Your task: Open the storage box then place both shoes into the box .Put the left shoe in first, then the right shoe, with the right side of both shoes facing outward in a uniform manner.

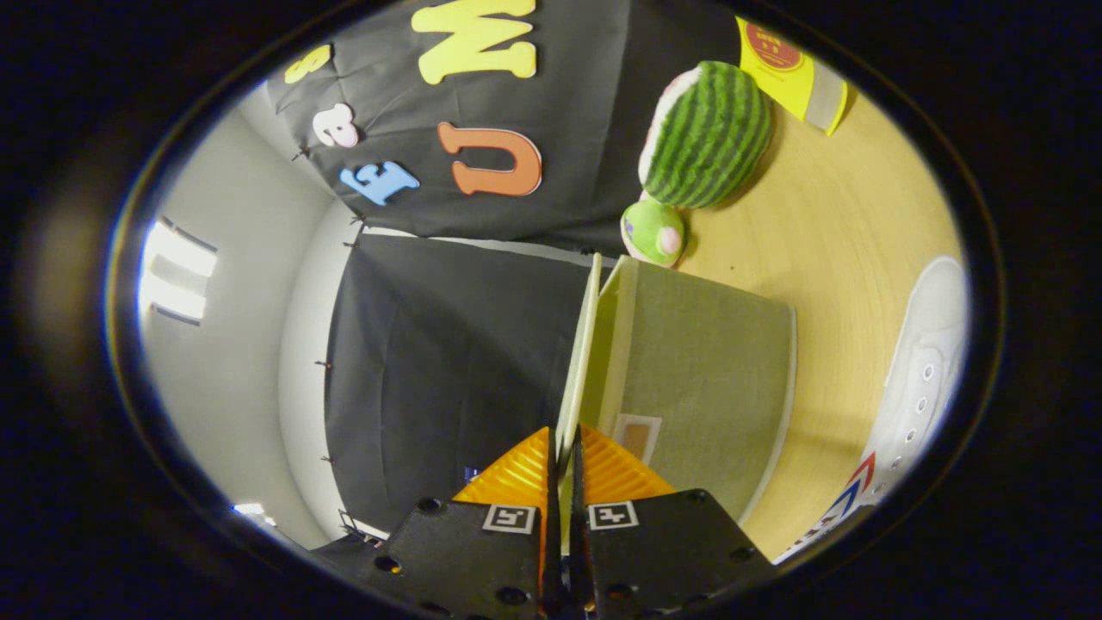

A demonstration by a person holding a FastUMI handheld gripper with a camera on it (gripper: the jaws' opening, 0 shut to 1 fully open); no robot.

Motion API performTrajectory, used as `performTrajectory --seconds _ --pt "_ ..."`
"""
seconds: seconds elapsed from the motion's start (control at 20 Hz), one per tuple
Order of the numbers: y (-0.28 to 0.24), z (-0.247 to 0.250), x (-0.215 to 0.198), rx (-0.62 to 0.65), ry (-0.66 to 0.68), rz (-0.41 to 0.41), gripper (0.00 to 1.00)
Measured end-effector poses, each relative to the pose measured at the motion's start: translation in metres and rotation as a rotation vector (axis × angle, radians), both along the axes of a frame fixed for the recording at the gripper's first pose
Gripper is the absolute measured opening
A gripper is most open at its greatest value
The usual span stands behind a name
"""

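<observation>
Between the two fingers, the gripper (pixel 564 448) pinches the thin pale lid (pixel 577 362) of the storage box (pixel 706 379), both fingers pressing on its edge, with the lid running toward 12 o'clock from the fingertips. Just past the fingers at about 1 o'clock sits the grey-green fabric box itself on the wooden table (pixel 852 215), and a white shoe (pixel 921 379) lies at 3 o'clock, apart from the box. Beyond the box, toward 1 o'clock, a watermelon plush (pixel 710 133) rests beside a small green plush (pixel 654 232), with a yellow carton (pixel 788 73) farther off.
</observation>
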State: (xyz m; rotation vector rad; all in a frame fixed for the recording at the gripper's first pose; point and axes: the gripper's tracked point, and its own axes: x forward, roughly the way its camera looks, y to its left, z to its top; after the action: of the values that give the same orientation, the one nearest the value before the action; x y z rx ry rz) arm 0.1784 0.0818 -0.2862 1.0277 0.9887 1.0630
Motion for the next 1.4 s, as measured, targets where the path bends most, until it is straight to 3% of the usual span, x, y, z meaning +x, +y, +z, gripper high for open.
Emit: performTrajectory --seconds 0.5,0.85,1.2,1.4 --pt "0.043 0.068 -0.028 -0.070 -0.121 0.014 0.09" --pt "0.107 0.112 -0.033 -0.127 -0.203 -0.039 0.09" --pt "0.191 0.117 -0.036 -0.122 -0.212 -0.096 0.07" --pt "0.215 0.120 -0.047 -0.168 -0.340 -0.131 0.08"
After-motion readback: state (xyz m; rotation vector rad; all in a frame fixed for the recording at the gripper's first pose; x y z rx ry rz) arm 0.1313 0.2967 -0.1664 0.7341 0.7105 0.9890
